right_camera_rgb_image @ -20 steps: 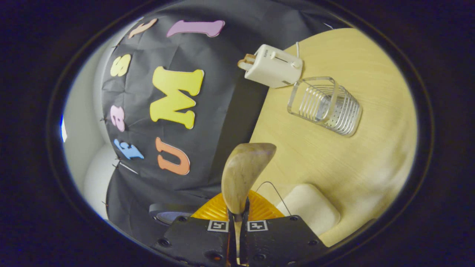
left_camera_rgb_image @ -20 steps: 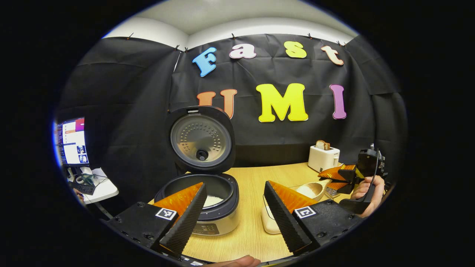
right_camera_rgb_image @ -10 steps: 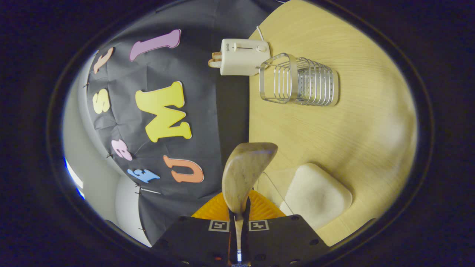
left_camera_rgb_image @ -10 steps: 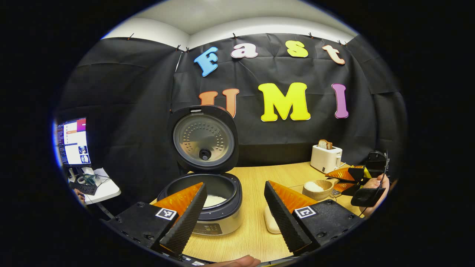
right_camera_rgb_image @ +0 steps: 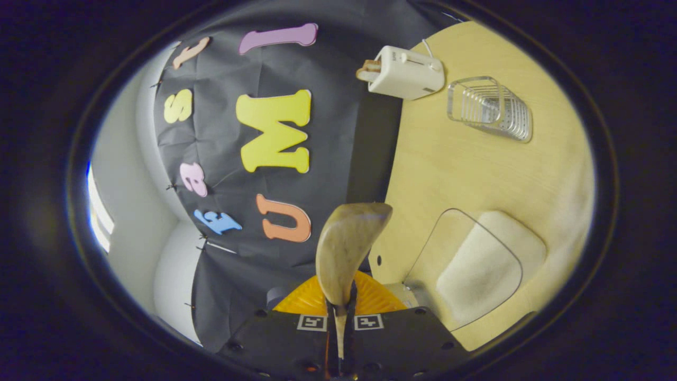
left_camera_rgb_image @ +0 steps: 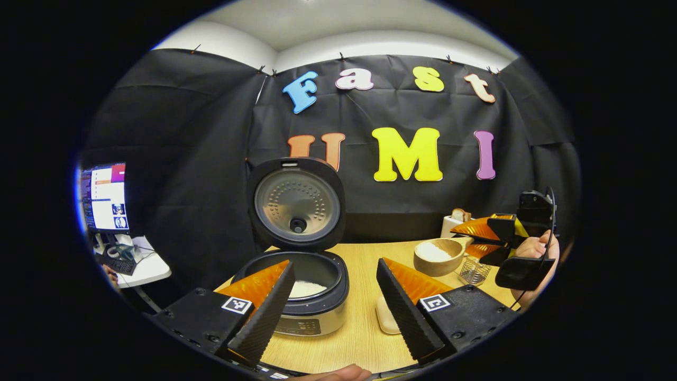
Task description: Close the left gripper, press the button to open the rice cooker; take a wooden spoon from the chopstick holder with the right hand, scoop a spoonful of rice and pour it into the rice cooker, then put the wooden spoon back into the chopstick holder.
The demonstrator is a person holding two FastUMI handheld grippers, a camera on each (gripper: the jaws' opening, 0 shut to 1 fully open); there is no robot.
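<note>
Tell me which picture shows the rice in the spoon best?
The left gripper view. There the spoon faces the camera with white rice heaped in its bowl, held by the right tool above the table. The right gripper view shows the spoon edge-on from behind, so its rice is hidden.

Light wood counter [left_camera_rgb_image: 365, 328] runs w/ grain lines under everything, its far edge meeting the black cloth wall [left_camera_rgb_image: 174, 159]. White toaster [right_camera_rgb_image: 406, 73] at the back by the wall, ahead & right of the right claw's cam, bread slice [right_camera_rgb_image: 369, 67] poking out of its slot, thin white cord trailing behind it. In left claw view the toaster [left_camera_rgb_image: 450, 223] sits far right of the claw, mostly hidden. Far left of that claw, off the counter: lit monitor [left_camera_rgb_image: 104, 197] above a small white side table [left_camera_rgb_image: 145, 267] w/ dark clutter, details too small to tell. Pale ceiling [left_camera_rgb_image: 338, 21] over the cloth.
</note>
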